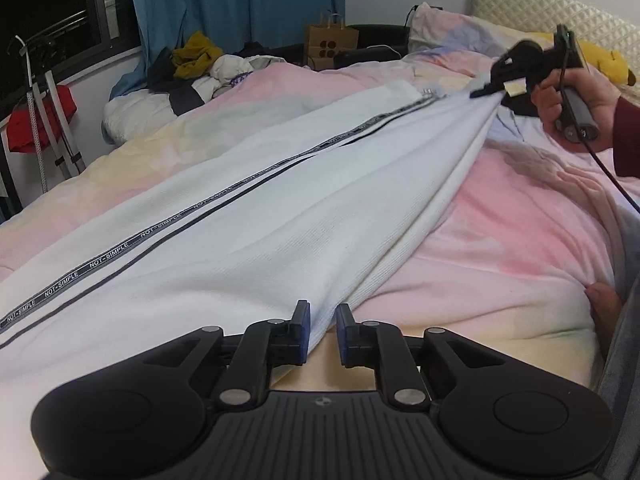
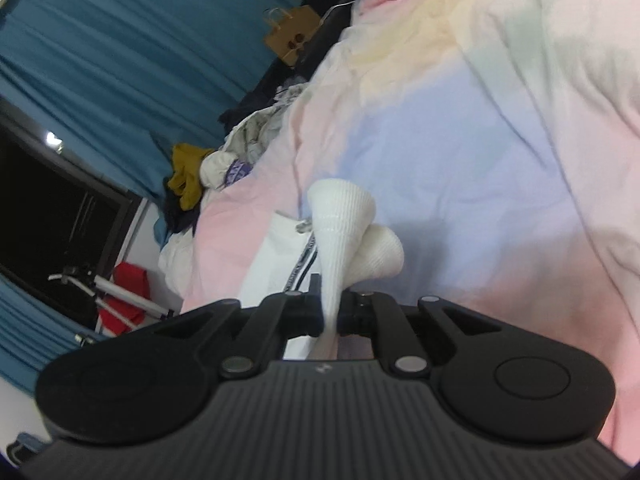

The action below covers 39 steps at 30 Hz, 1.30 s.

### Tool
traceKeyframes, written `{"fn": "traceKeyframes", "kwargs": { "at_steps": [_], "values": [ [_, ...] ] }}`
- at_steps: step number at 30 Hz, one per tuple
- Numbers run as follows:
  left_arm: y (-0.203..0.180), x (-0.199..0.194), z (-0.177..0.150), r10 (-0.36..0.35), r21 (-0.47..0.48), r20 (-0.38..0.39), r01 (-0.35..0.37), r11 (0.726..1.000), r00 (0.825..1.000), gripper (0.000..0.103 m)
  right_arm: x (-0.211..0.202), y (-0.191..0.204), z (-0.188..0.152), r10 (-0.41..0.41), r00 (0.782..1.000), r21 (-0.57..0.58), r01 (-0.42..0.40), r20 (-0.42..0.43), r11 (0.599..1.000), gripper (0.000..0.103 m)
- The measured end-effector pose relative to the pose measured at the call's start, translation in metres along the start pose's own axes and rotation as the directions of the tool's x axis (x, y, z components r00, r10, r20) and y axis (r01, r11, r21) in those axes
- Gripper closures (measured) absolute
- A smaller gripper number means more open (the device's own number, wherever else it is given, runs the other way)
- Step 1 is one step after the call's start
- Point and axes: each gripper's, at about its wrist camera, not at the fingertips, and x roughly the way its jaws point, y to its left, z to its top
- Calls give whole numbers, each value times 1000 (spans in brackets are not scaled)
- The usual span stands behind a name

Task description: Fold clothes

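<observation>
A white garment (image 1: 248, 216) with a grey "NOT-SIMPLE" stripe lies stretched along the pastel bed cover (image 1: 520, 240). My left gripper (image 1: 323, 328) is at its near edge; a fold of the cloth runs into the narrow gap between the blue pads, jaws slightly apart. My right gripper (image 1: 486, 90), held by a hand at the upper right, is shut on the far ribbed edge and pulls it taut. In the right wrist view the right gripper (image 2: 330, 312) pinches the white ribbed hem (image 2: 340, 224), which bunches out past the fingers.
A heap of clothes (image 1: 200, 68) lies at the far end of the bed by a blue curtain (image 1: 240, 0). A brown paper bag (image 1: 331, 46) stands behind. Pillows (image 1: 448, 28) and a padded headboard (image 1: 540, 4) are at the right. A red item (image 1: 36, 120) hangs on a stand at left.
</observation>
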Motion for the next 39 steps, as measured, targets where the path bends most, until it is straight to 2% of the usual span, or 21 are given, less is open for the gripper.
{"fn": "traceKeyframes", "kwargs": {
  "at_steps": [2,4,6,10,12,16,20,30,32,36,39],
  "values": [
    [-1,-6,2,-8,-23,29,9,1000,1000,82,5,-9,0,-34,999,25,34,-9,999,95],
    [-2,-18,4,-6,-45,93,11,999,996,79,9,-18,0,-45,999,62,46,-20,997,95],
    [-1,-31,8,2,-62,159,8,998,987,68,12,-22,-2,-47,998,77,49,-29,996,95],
    [15,-41,14,90,-152,210,-58,987,973,64,7,-14,-5,-51,998,-21,50,-22,999,95],
    [28,-41,16,153,-218,204,-107,970,967,64,8,-13,-5,-62,998,-52,61,-27,997,95],
    [59,-38,14,285,-343,150,-220,913,947,63,10,-16,-6,-75,996,-55,73,-37,996,95],
    [68,-32,10,306,-365,100,-252,896,947,63,8,-20,-6,-55,998,-19,54,-35,998,95],
    [91,-18,0,351,-410,-30,-332,849,936,62,5,-18,-9,-60,998,-28,59,-29,998,95],
    [95,-22,1,354,-429,-26,-331,841,935,62,5,-18,-9,-63,998,-36,62,-26,997,95],
    [101,-42,4,391,-476,12,-338,812,920,63,4,-17,-8,-68,997,-44,67,-23,997,95],
    [110,-56,7,447,-482,17,-384,788,894,61,3,-17,-8,-71,997,-49,70,-21,996,95]
  ]
}}
